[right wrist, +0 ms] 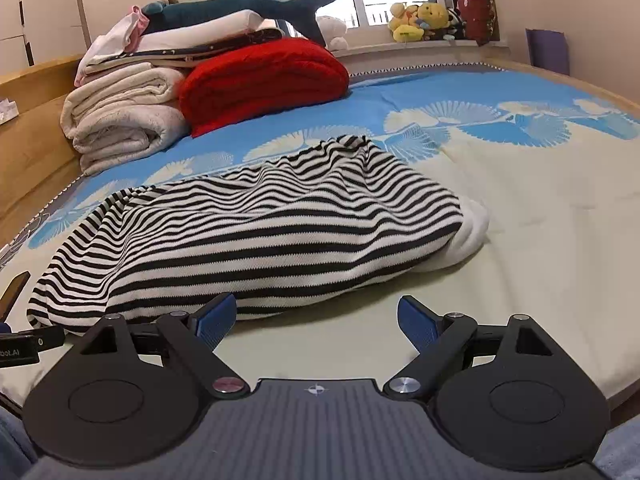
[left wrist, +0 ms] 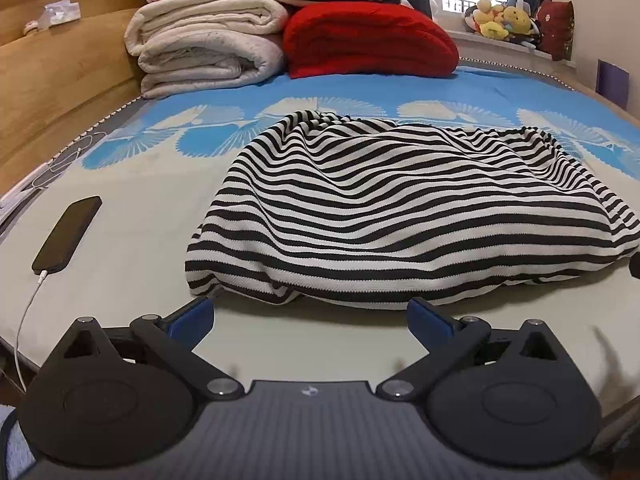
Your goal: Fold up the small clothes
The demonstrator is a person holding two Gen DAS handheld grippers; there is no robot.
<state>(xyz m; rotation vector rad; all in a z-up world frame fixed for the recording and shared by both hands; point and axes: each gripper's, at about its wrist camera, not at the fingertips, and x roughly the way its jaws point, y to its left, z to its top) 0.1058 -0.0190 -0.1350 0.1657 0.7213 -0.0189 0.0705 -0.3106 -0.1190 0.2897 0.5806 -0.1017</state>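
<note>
A bed [left wrist: 132, 216] with a cream and blue patterned cover fills both views. Nearest, the left gripper [left wrist: 310, 312] has its jaws spread wide with nothing between them, and the right gripper [right wrist: 316, 312] is likewise spread and empty. Just beyond both sets of fingertips lies the striped garment [left wrist: 400, 208], rumpled, with white cloth [right wrist: 472, 228] showing at its right end. A phone [left wrist: 68, 236] lies to the left. Farther back sit folded cream blankets [left wrist: 208, 44] beside a red blanket [left wrist: 368, 40].
</note>
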